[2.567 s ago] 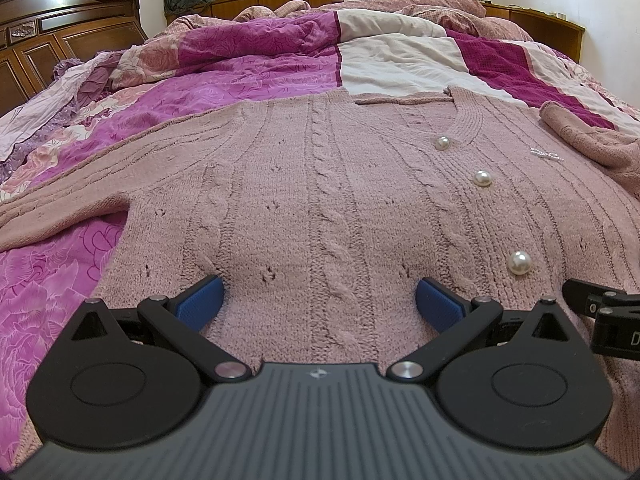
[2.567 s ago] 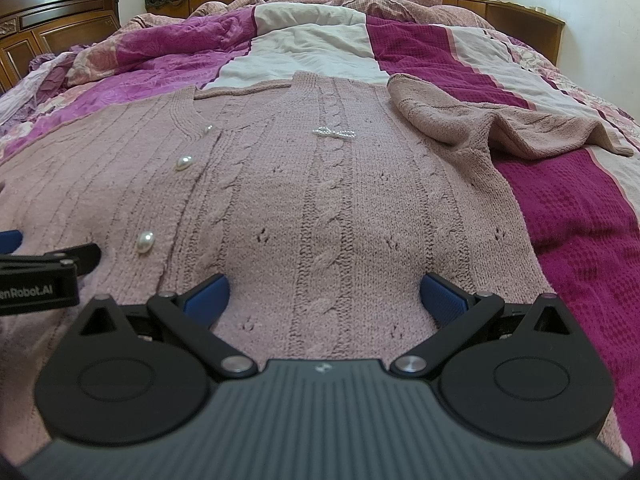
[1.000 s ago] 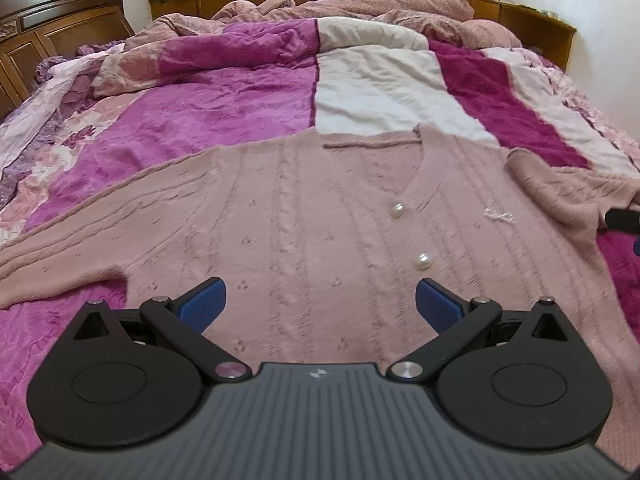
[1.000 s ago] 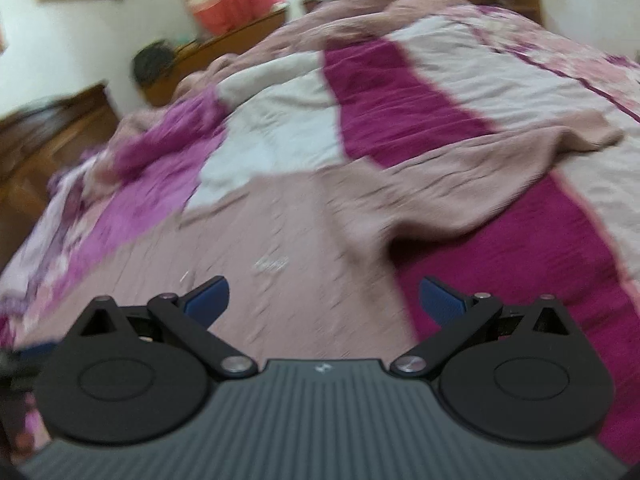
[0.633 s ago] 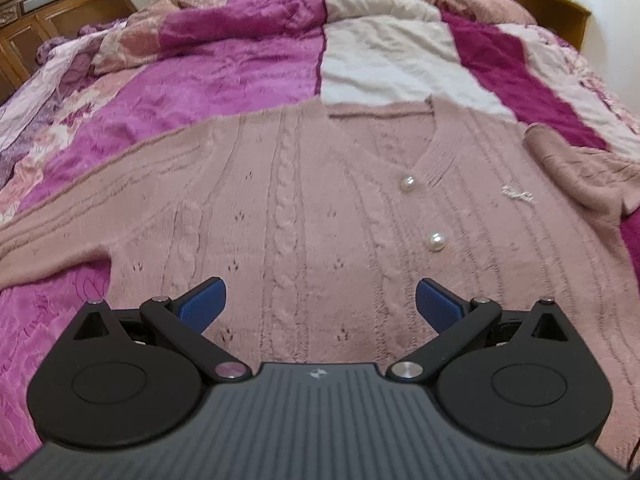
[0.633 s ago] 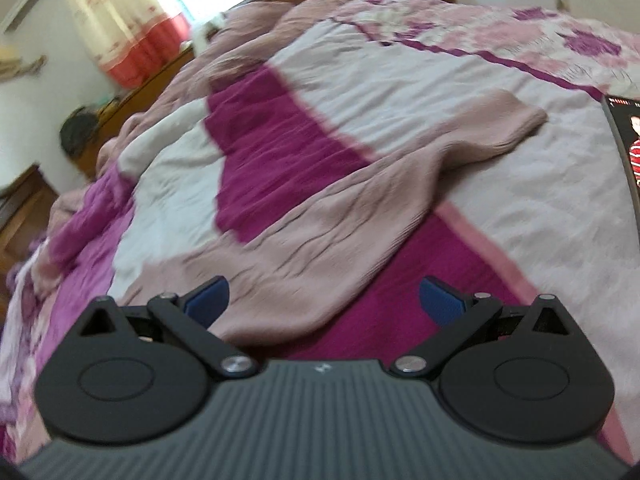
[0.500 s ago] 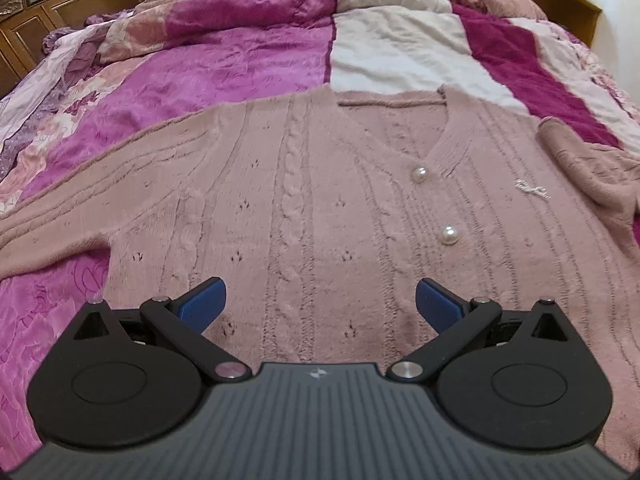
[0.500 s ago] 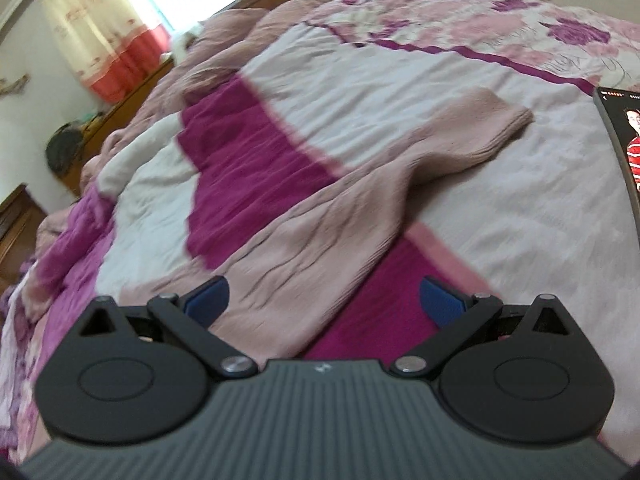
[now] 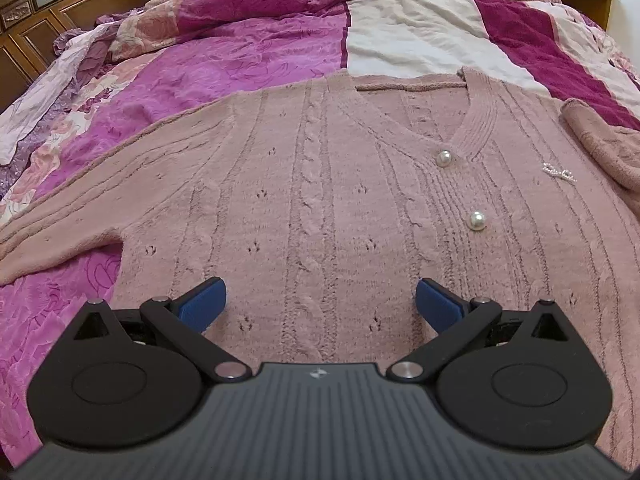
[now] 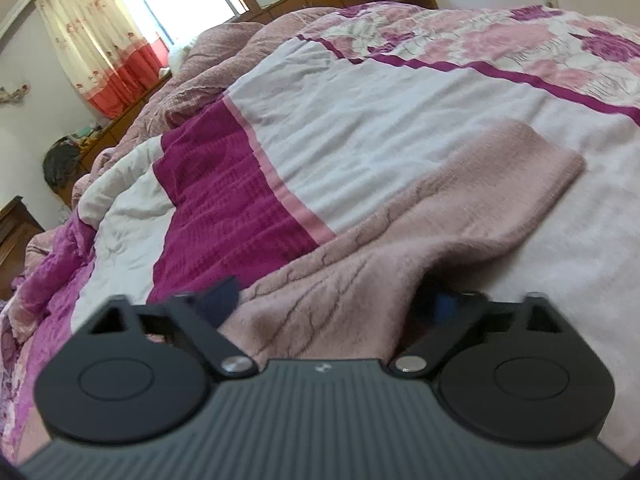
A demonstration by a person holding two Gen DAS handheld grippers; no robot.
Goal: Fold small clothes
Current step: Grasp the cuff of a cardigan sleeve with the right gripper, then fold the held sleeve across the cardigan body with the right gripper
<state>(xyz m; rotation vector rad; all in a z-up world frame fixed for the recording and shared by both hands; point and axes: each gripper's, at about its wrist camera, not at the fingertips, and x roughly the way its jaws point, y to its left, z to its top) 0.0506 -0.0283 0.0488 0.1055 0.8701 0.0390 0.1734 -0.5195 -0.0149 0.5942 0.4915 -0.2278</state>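
A dusty-pink cable-knit cardigan (image 9: 320,184) with pearl buttons (image 9: 477,221) lies flat, front up, on the bed. Its left sleeve (image 9: 60,236) runs off to the left. My left gripper (image 9: 320,304) is open and empty, low over the cardigan's lower body. In the right wrist view the cardigan's right sleeve (image 10: 420,232) lies stretched out over the quilt, cuff (image 10: 552,168) at the far end. My right gripper (image 10: 332,300) is open, jaws wide on either side of the sleeve, with the knit bunched between them.
The bed carries a patchwork quilt (image 9: 248,52) of magenta, white and floral panels. A dark wooden headboard (image 9: 60,4) stands at the far left. A window with orange-hemmed curtains (image 10: 104,60) and a wooden ledge lie beyond the bed.
My right gripper has swung away from the cardigan's body to the right sleeve and dropped low onto it. My left gripper has moved slightly closer over the cardigan's body.
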